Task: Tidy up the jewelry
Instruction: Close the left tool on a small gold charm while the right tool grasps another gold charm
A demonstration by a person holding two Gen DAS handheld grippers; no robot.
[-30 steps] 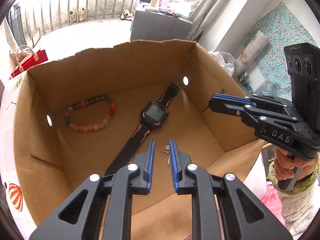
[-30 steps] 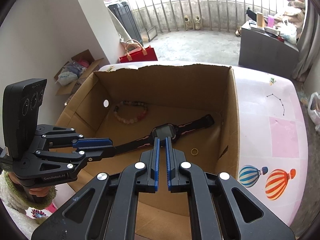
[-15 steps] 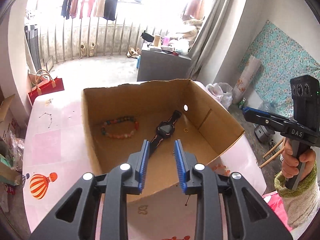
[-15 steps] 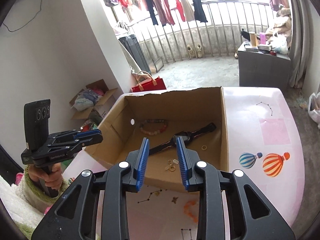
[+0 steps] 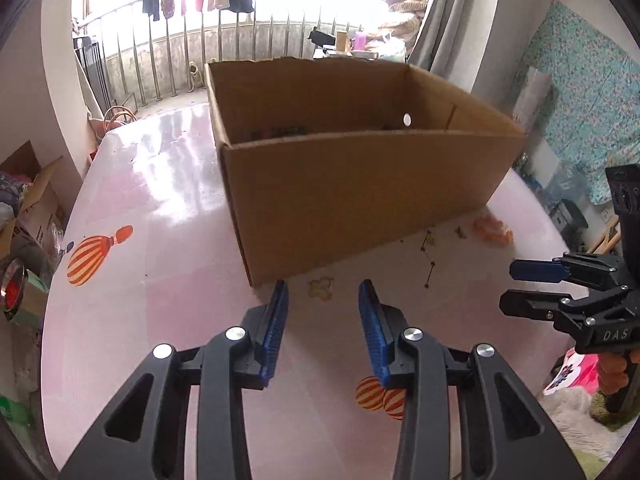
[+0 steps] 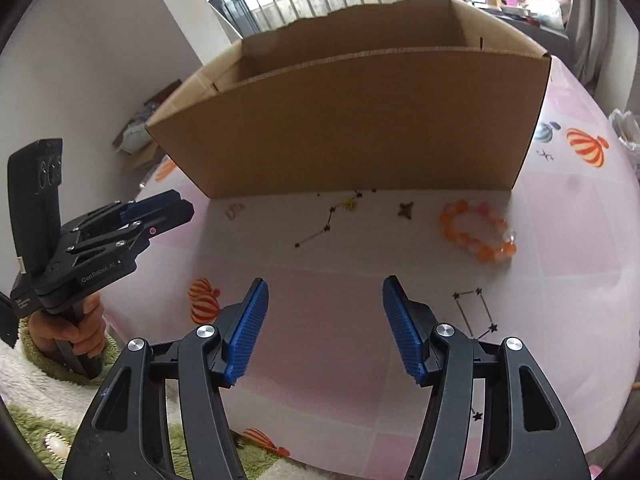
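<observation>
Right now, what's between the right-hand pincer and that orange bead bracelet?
Only bare tablecloth separates the opening, empty right gripper from the bracelet, as the right wrist view shows.

One cardboard box; one orange bead bracelet on one pink table; two grippers, left and right.

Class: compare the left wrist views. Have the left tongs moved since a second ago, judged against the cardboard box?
Yes. The left tongs were over the cardboard box; they have pulled back outside its near wall, jaws opening and empty.
</observation>
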